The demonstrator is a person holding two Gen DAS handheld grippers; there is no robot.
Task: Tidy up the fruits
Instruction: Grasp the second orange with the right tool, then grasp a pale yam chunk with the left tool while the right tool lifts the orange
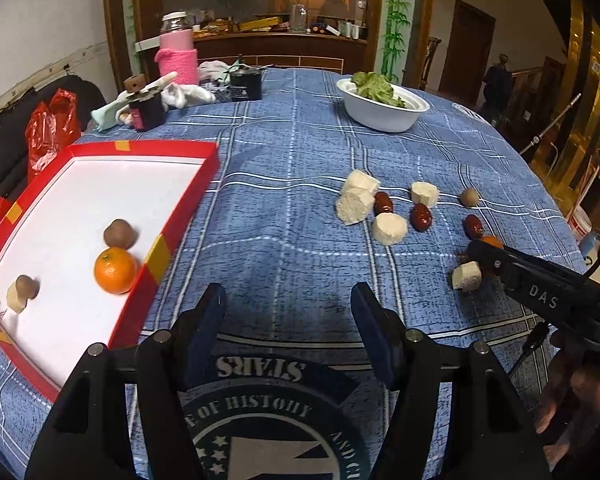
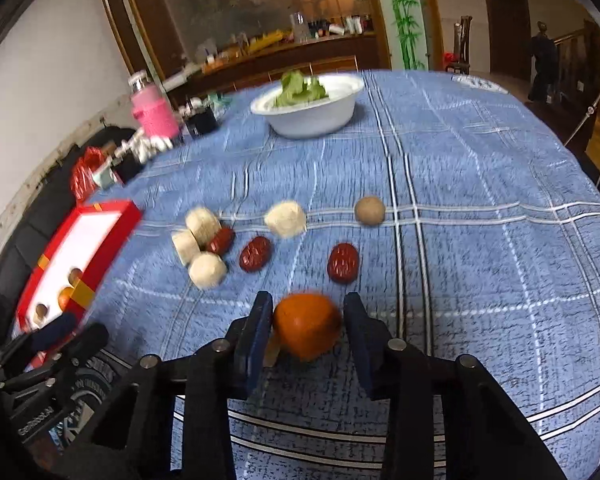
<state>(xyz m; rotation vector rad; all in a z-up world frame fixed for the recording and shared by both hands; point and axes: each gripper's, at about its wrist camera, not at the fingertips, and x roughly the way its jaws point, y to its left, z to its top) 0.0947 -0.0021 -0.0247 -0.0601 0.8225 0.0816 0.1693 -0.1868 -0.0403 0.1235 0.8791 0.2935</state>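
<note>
Count of items on the counter [image 1: 284, 184]:
- Oranges: two, one in the red tray [image 1: 168, 240], one [image 2: 306, 324] outside it.
- Red dates: three [image 2: 256, 254].
- Pale cut chunks: six, one in the tray.
- Brown round fruits: three, two in the tray.
- White bowl [image 1: 384, 114]: one.

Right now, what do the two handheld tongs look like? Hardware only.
Both are matte black plastic frames with silver pivot pins. The left tongs and the right tongs each carry two flat dark blue pads. From the left wrist view, the right unit's side shows white "DAS" lettering, a thin black cable and a small green light.
</note>
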